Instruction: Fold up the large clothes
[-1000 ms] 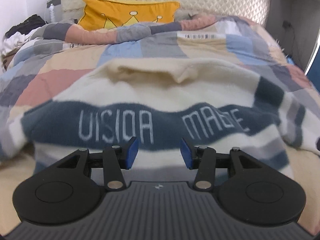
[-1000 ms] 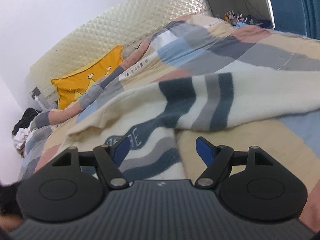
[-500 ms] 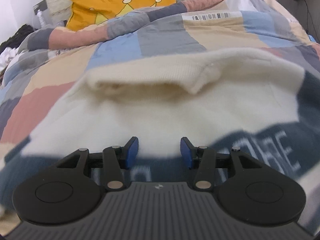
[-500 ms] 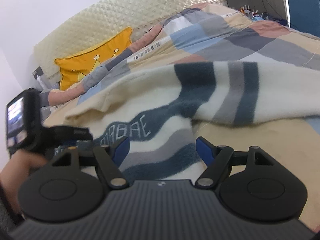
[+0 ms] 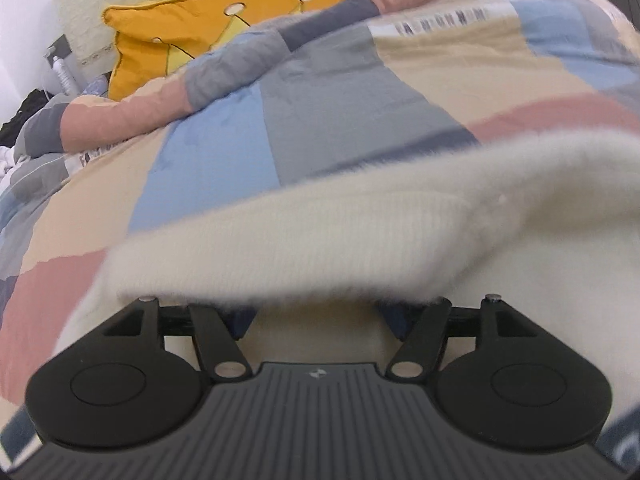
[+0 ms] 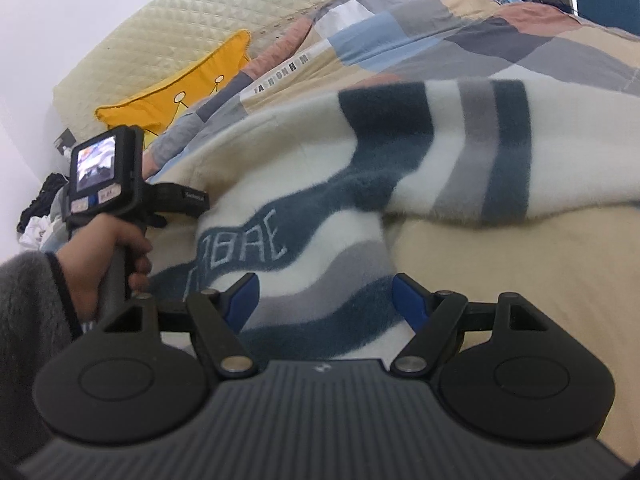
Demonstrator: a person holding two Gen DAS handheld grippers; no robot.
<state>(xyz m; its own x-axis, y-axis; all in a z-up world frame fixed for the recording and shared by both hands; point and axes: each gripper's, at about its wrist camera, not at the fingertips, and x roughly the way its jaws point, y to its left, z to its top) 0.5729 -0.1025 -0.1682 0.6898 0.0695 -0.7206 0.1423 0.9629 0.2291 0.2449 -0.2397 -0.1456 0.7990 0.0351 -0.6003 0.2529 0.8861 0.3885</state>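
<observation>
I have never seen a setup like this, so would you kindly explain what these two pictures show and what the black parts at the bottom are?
No robot is here: a person holds a hand-held two-finger tool in each hand, with a wide-angle camera on each looking forward along its fingers. The black shapes at the bottom are each tool's own body.

One picture is from the left tool. Its jaws are opening, with blue tips tucked under the cream collar edge of a sweater, not pressing on it.

The other is from the right tool, open over the sweater's striped body, holding nothing. At its left you see the person's hand gripping the left tool's handle.

The sweater lies on a bed's patchwork quilt, a yellow pillow behind.
</observation>
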